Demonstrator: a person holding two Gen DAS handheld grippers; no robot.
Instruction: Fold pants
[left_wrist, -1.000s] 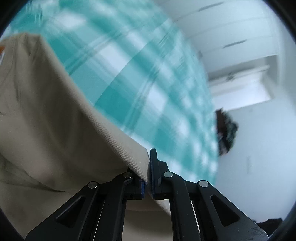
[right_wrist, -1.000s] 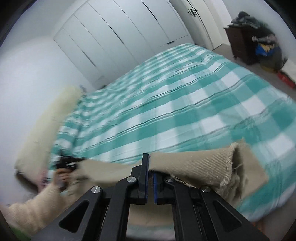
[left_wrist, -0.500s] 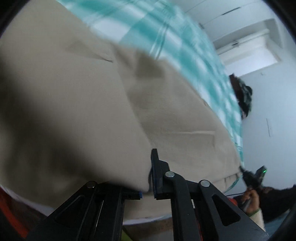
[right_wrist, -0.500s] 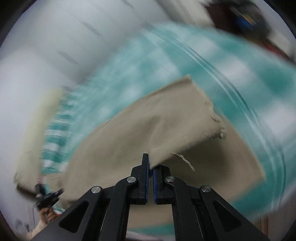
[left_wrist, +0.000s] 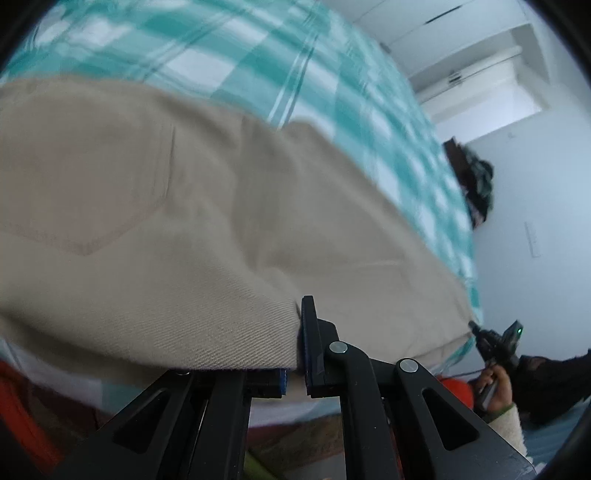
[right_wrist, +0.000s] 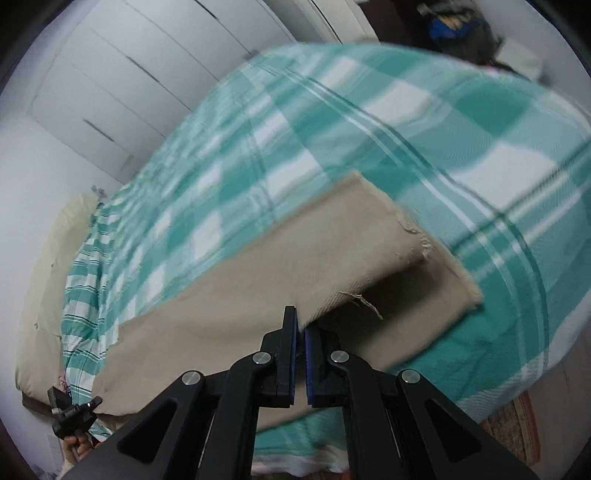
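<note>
Teal-checked bedspread (right_wrist: 424, 122); white wardrobe doors (right_wrist: 122, 74), seemingly.

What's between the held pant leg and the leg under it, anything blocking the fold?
Nothing visible. Right gripper pinches the top leg's frayed hem above the lower leg; only open air and beige cloth between. Left gripper clamps the waist end.

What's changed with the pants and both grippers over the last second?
The beige cotton pants came down from hanging in the air onto the teal-and-white checked bedspread, one leg now lying over the other. Unchanged: the left gripper and right gripper stay clamped on the fabric's near edge.
</note>
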